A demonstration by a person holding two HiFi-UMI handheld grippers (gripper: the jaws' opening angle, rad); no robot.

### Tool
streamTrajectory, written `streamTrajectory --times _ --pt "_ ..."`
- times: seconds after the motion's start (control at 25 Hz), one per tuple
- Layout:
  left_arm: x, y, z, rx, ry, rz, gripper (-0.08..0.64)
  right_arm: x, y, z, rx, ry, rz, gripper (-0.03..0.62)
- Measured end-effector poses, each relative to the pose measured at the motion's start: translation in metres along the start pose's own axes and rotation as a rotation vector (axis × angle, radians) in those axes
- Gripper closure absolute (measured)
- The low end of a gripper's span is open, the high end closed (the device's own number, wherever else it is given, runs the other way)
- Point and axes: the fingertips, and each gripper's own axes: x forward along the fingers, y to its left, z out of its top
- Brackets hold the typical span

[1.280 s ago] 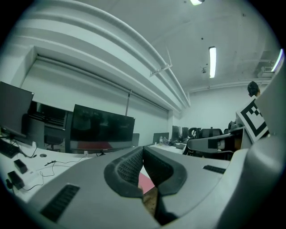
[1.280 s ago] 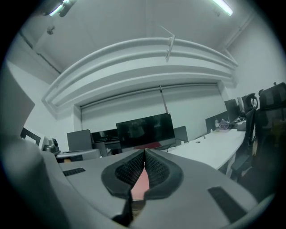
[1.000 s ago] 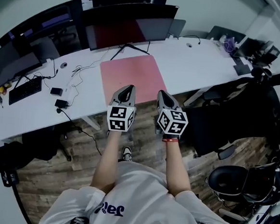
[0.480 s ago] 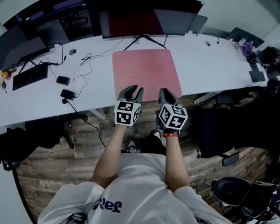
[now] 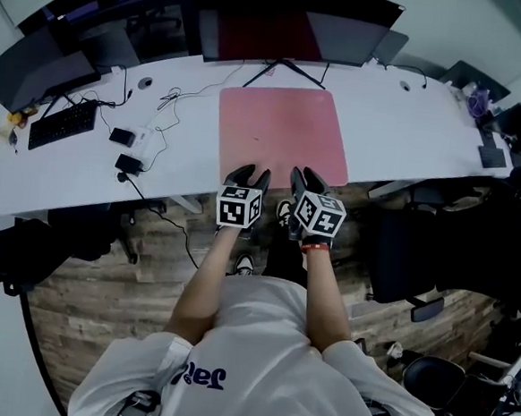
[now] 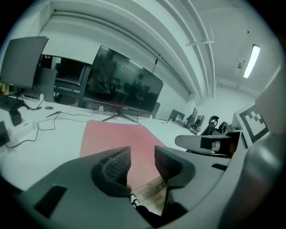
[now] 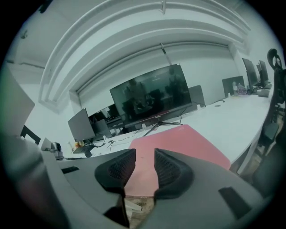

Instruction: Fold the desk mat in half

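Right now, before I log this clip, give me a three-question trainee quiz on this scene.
1. True or false: the desk mat is already folded in half.
2. The left gripper and right gripper are: A) shut on the mat, B) open, empty, C) shut on a cable.
3. Which mat edge are both grippers nearest?
Key: 1 false, it lies flat on the desk. 2 B; their jaws have just been opening. 3 the near one, along the desk's front.
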Motion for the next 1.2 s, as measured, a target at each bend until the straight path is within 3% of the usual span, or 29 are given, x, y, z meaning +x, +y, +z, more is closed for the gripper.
streamTrajectory --times 0.44,0.88,1.2 --pt "0.026 0.004 -0.038 -0.119 0.061 0.013 0.348 0.021 -0.033 -0.046 0.112 0.092 -0.002 0.417" --pt "0.038 0.019 -0.09 -0.383 0.129 -0.003 0.348 0.035 -0.059 -0.093 0.293 0.146 -0.01 0.402" --pt "0.053 0.013 -0.115 -0.532 0.183 -0.045 0.348 0.041 -0.079 -0.11 0.379 0.184 -0.035 0.4"
